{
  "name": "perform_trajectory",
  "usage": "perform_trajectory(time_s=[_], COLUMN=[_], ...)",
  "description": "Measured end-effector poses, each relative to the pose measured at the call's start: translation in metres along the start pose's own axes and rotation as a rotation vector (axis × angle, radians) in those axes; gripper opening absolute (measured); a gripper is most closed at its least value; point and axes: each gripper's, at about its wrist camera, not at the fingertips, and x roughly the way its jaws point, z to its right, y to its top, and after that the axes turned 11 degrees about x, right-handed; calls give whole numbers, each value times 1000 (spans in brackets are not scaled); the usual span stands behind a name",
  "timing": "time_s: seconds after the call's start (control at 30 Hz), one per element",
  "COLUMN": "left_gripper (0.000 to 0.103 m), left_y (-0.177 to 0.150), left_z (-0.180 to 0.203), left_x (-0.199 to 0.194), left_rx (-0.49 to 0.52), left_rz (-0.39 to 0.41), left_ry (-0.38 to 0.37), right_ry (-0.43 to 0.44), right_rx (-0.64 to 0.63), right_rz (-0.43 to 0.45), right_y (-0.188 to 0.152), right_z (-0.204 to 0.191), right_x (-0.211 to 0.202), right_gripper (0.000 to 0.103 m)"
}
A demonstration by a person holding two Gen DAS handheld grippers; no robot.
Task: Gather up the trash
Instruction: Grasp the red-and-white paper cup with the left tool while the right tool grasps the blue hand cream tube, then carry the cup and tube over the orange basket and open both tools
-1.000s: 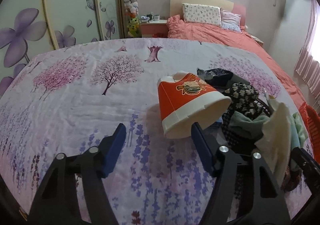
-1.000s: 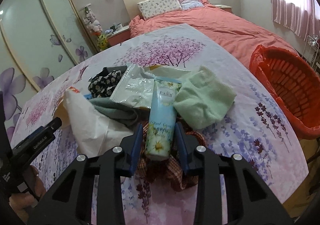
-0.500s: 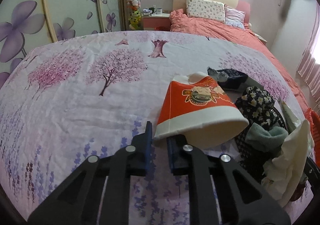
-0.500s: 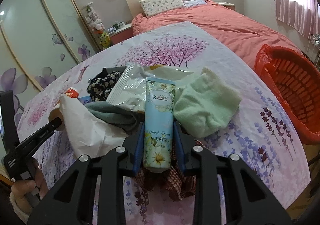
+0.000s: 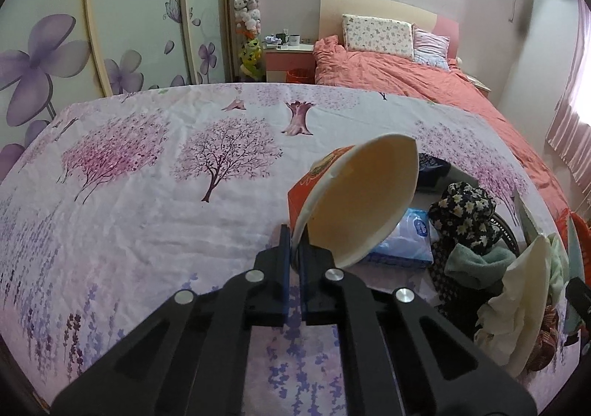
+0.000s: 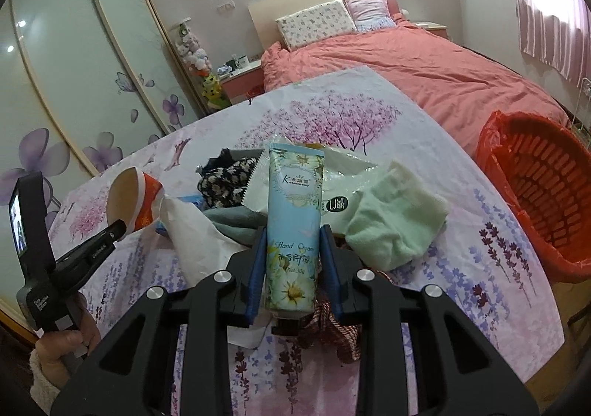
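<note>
Floral-sheeted table (image 5: pixel 147 216) bears clothes pile (image 5: pixel 465 227)

Left gripper (image 5: pixel 293 249): angled downward, jaws closed tight, the rim of the paper cup (image 5: pixel 354 201) pinched between the blue pads and held off the cloth.
Right gripper (image 6: pixel 293 268): angled downward, jaws pressed on both sides of the hand cream tube (image 6: pixel 293 227), which is gripped low on its body.
Left hand (image 6: pixel 62 345): wrapped round the left gripper's handle, a fleecy cuff seen at the wrist.
</note>
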Motion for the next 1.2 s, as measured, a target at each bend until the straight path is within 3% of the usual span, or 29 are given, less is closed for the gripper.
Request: perform_trajectory(time_s=[0.3,0.63,0.87,1.2], left_gripper=[5,5,5,5], left_y=[14,29,39,51], left_z=[9,50,106,218], left_x=[-40,-91,-121,-130], left_rx=[22,68,135,254], left_rz=[91,173,226,238], left_ry=[-20,-116,-212,-405], right_ry=[47,60,13,-128], right_rx=[-8,5,46,182], right_rz=[49,126,187,266], right_y=[13,29,44,72], right_z=[-5,9,45,146], right_x=[-20,-48,-67,-85], right_gripper=[29,29,29,29])
